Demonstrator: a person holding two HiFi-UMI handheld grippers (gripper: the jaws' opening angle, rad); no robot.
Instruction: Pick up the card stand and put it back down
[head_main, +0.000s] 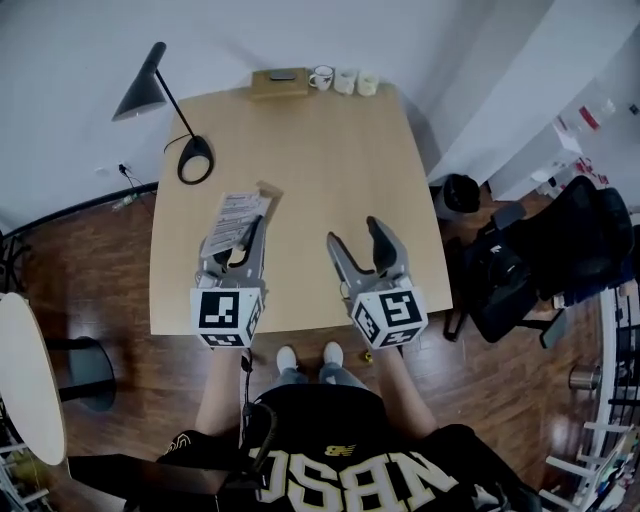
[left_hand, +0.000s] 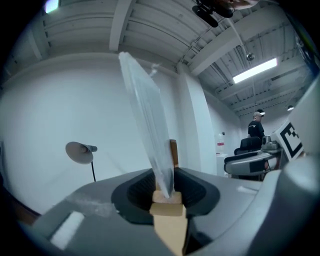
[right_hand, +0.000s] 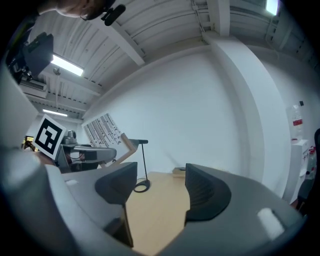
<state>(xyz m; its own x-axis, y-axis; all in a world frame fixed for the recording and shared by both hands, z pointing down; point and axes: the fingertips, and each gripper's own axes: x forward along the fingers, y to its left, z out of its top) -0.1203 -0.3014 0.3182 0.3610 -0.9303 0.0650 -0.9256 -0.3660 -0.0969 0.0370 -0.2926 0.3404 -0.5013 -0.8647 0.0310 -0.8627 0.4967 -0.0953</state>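
A wooden-based clear acrylic card stand (head_main: 232, 222) held off the pale wooden surface (head_main: 320, 150)
The left hand-held gripper (head_main: 250, 240) clamps its base; the right hand-held gripper (head_main: 356, 236) gapes wide, empty.

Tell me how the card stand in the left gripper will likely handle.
Probably light: the left gripper holds the card stand by its narrow wooden base alone. The tall clear panel looks stiff, yet it rises above that base, so the stand may tip on the table if set down crooked.

Bottom centre, pale letters on the person's black shirt (head_main: 340, 425) read unclearly; print on the clear card stand (head_main: 236, 214) is too small.
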